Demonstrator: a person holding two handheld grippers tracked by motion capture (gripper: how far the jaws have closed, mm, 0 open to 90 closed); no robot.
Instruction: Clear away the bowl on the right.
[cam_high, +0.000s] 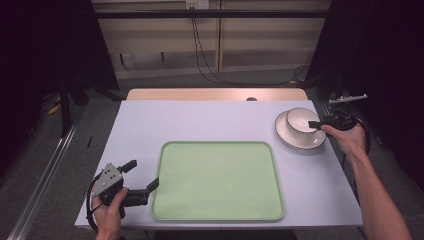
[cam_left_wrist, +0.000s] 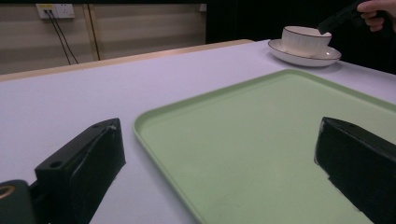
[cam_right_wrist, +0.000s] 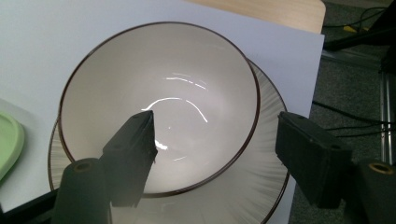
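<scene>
A white bowl (cam_high: 300, 119) with a dark rim sits on a white plate (cam_high: 294, 138) at the table's far right. My right gripper (cam_high: 316, 123) is open and straddles the bowl's near rim. In the right gripper view one jaw hangs inside the bowl (cam_right_wrist: 187, 84) and the other stands outside, over the plate (cam_right_wrist: 261, 186), with the right gripper (cam_right_wrist: 217, 123) holding nothing. A light green tray (cam_high: 218, 180) lies empty in the middle. My left gripper (cam_high: 143, 174) rests open at the tray's front left edge; its view (cam_left_wrist: 219, 154) looks across the tray (cam_left_wrist: 280, 140) toward the bowl (cam_left_wrist: 306, 39).
The plate lies close to the white table's right edge (cam_high: 334, 150). A wooden strip (cam_high: 215, 94) runs along the far side. Cables (cam_high: 202, 60) hang down the back wall. Bare tabletop (cam_high: 200, 120) stretches behind the tray.
</scene>
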